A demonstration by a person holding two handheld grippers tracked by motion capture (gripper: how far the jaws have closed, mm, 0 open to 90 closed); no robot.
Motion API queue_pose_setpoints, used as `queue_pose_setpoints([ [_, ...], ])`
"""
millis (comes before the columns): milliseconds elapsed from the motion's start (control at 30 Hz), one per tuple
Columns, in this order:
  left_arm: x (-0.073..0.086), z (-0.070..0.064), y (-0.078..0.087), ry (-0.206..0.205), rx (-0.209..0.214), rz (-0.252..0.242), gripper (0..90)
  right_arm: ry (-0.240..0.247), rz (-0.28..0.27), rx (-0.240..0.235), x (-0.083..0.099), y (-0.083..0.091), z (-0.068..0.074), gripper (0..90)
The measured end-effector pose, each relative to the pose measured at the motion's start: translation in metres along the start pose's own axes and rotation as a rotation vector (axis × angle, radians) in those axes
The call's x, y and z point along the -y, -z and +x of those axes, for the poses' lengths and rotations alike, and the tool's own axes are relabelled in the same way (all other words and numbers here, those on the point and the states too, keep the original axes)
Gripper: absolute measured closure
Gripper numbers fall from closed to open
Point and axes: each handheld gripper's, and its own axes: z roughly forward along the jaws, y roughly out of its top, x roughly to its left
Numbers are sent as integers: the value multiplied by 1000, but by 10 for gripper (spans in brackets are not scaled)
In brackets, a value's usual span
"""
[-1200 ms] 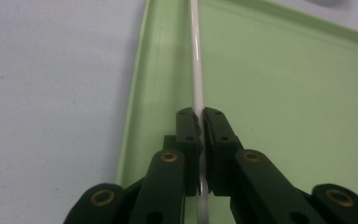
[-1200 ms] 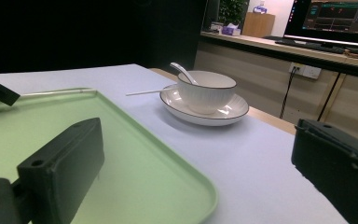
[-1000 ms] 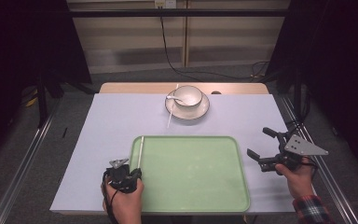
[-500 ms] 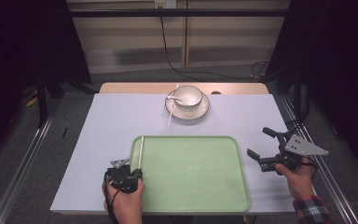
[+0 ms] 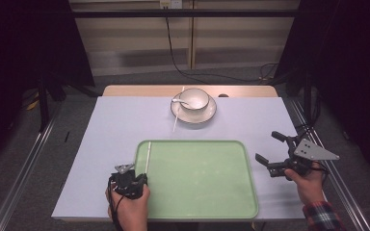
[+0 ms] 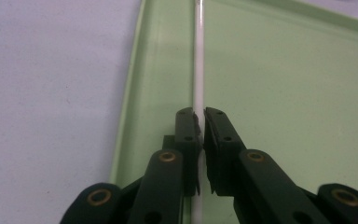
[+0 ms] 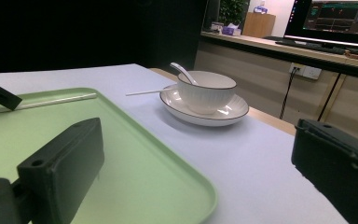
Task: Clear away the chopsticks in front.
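White and thin, the chopstick [image 6: 198,56] lies along the left side of the green tray [image 5: 197,192], just inside its rim. Your left gripper [image 6: 200,121] has its jaws closed on the stick near its close end. It looks light, stiff and smooth, so it may slip or tip. Hold it nearer the middle if it droops. Your right gripper [image 5: 275,153] waits wide open, holding nothing, beside the tray. Another stick [image 5: 175,121] leans on the plate [image 5: 211,114] under the bowl [image 5: 194,98].
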Motion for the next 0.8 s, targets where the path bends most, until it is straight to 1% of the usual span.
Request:
queue_pose_setpoints([
  [33,0,0,0,-1,1,-1,836,-5,-2,0,0,0,0,16],
  [167,0,0,0,3,-1,-2,833,1,-3,-4,0,0,0,16],
  [233,0,0,0,-1,2,-1,829,2,0,-7,0,0,0,16],
  [267,0,0,0,5,2,-3,826,-1,-3,-4,0,0,0,16],
  [300,0,0,0,1,3,1,826,5,0,-8,0,0,0,16],
  [333,0,0,0,6,4,1,827,0,-4,-1,0,0,0,16],
  [467,-2,2,0,-2,-5,0,812,-4,-4,0,0,0,0,16],
  [533,-4,3,1,-5,4,-4,802,-5,-4,2,0,0,0,16],
  [600,-7,2,3,-2,6,-22,776,-5,-5,-1,0,0,0,16],
  [667,-11,3,4,-15,7,-35,728,-4,-4,1,0,0,0,16],
  [700,-14,3,4,-8,18,-39,715,-4,-4,2,0,0,0,16],
  [733,-17,3,4,-10,23,-45,711,-6,-4,2,0,0,0,16],
  [800,-23,4,5,-31,17,-61,681,-9,-8,5,-1,0,0,16],
])
